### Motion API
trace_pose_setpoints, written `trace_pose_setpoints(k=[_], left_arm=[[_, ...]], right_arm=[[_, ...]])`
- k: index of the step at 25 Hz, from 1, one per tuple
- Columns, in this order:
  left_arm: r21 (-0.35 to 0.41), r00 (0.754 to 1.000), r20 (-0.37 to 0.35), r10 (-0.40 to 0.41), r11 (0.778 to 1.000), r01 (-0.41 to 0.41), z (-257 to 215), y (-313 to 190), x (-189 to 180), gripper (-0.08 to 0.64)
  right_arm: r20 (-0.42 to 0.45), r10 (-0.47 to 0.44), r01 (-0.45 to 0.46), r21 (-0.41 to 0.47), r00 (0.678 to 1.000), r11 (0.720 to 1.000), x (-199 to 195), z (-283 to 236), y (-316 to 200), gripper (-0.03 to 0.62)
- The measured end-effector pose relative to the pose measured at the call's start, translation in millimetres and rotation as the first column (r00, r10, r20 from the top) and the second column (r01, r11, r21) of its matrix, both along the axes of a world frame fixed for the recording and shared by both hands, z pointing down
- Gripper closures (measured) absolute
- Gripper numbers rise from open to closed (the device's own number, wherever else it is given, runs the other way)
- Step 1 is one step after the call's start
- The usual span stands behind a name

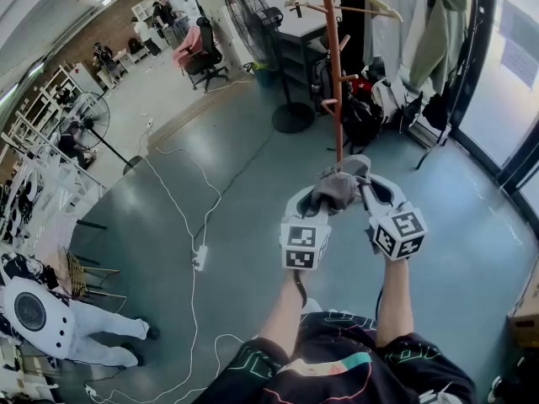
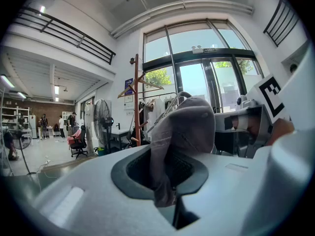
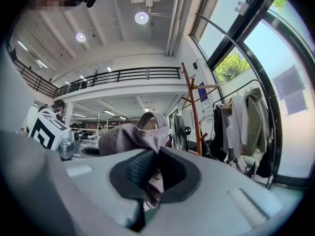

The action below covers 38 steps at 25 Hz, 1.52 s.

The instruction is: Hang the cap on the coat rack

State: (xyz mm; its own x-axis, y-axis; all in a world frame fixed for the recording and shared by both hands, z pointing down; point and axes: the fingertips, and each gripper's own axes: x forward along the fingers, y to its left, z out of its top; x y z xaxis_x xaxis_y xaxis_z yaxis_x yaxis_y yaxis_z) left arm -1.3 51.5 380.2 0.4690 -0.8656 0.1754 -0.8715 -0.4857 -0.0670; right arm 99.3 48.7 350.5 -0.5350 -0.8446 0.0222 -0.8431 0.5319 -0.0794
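A grey cap (image 1: 338, 188) hangs in the air between my two grippers, in front of the orange coat rack (image 1: 334, 66). My left gripper (image 1: 316, 195) is shut on the cap's left side, where fabric (image 2: 187, 127) is pinched in the jaws (image 2: 165, 181). At the cap's right side my right gripper (image 1: 370, 188) is also shut on it; cloth (image 3: 130, 136) sticks up out of the closed jaws (image 3: 150, 178). The rack's pole (image 2: 137, 102) with its pegs stands a short way beyond the cap, and in the right gripper view the rack (image 3: 193, 112) rises to the right of it.
A floor fan (image 1: 253, 15) and an office chair (image 1: 202, 53) stand left of the rack. Coats hang on a clothes rail (image 1: 438, 32) to the right, next to glass doors. Cables and a power strip (image 1: 200, 257) lie on the floor. A person in white (image 1: 50, 318) is at lower left.
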Motion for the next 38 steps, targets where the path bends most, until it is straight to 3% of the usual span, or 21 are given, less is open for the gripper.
trace_pose_setpoints(k=[16, 19, 22, 28, 38], left_arm=[[0.025, 0.999, -0.048, 0.002, 1.000, -0.001, -17, -1, -6, 0.502], [0.026, 0.998, -0.067, -0.013, 1.000, 0.015, -18, 7, -13, 0.502], [0.015, 0.996, -0.080, -0.031, 0.999, 0.033, -13, 7, -18, 0.502], [-0.001, 0.993, -0.113, -0.028, 1.000, 0.028, -9, -9, -21, 0.503], [0.004, 0.979, -0.125, 0.164, 0.986, -0.165, 7, -50, -16, 0.503]], right_arm=[[0.045, -0.039, 0.036, 0.052, 0.998, 0.998, -7, -22, -3, 0.580], [0.090, -0.057, 0.052, 0.061, 0.994, 0.997, -11, -22, 3, 0.546], [0.102, -0.086, 0.083, 0.037, 0.991, 0.996, -16, -11, -2, 0.472], [0.088, -0.100, 0.104, -0.039, 0.991, 0.994, -20, 14, -25, 0.465], [0.144, -0.046, 0.065, -0.136, 0.989, 0.988, -22, 59, -78, 0.445]])
